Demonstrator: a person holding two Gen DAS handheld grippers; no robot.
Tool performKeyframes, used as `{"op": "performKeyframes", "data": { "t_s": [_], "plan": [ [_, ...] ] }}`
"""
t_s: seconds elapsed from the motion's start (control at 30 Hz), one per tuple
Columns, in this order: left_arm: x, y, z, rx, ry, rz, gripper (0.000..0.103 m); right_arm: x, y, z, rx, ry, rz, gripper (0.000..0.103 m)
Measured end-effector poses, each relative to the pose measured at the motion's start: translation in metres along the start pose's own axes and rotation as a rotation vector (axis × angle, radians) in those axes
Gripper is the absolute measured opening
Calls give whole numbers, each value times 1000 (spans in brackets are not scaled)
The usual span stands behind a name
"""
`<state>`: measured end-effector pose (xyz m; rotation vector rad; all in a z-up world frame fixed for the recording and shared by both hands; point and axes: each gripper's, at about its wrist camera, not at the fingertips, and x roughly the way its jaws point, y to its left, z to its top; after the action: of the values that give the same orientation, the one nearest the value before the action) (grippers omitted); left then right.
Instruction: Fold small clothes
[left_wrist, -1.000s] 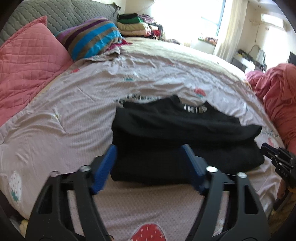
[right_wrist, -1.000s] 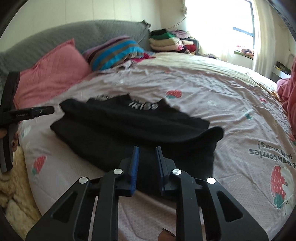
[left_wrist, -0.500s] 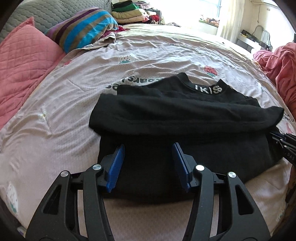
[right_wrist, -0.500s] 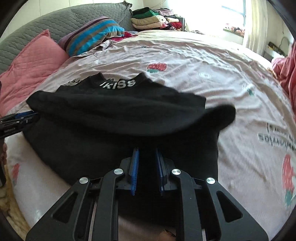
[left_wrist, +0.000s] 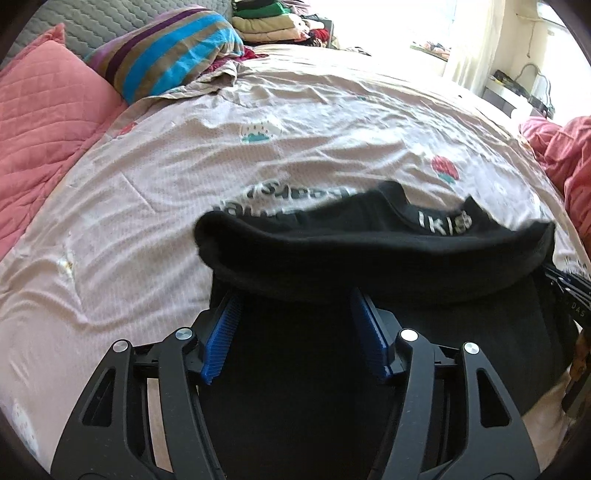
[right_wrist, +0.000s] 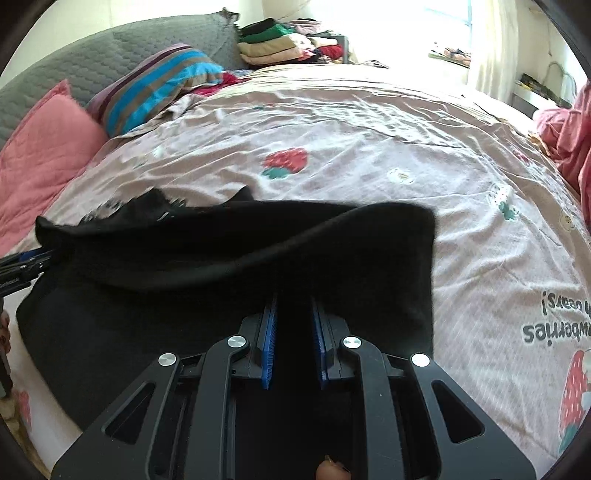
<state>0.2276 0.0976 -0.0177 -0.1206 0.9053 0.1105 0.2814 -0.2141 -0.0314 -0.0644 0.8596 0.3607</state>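
The black garment (left_wrist: 369, 350) lies near the front edge of the bed, its collar with white lettering (left_wrist: 443, 225) towards the pillows and one layer already doubled across the body, so a thick rolled edge runs from side to side. Both tools sit over its near hem, probably to carry that hem towards the collar for the next fold. The left gripper (left_wrist: 295, 328) stands about half open and its jaws have just been widening; cloth lies beneath and between the blue pads, but nothing looks pinched. The right gripper (right_wrist: 293, 332) is nearly closed; dark fabric fills the narrow gap, though I cannot tell whether it grips. Around it lie the strawberry-print sheet (right_wrist: 369, 140), a pink pillow (left_wrist: 44, 110) and a striped pillow (left_wrist: 173, 59).
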Motion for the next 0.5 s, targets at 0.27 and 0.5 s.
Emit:
{"op": "performKeyframes", "data": {
  "t_s": [0.27, 0.5],
  "plan": [
    [-5, 28, 14, -85, -40, 12, 58, -3, -31, 10, 78, -42, -50, 34],
    [10, 59, 12, -191, 10, -12, 69, 2, -58, 9, 154, -24, -75, 60]
  ]
}}
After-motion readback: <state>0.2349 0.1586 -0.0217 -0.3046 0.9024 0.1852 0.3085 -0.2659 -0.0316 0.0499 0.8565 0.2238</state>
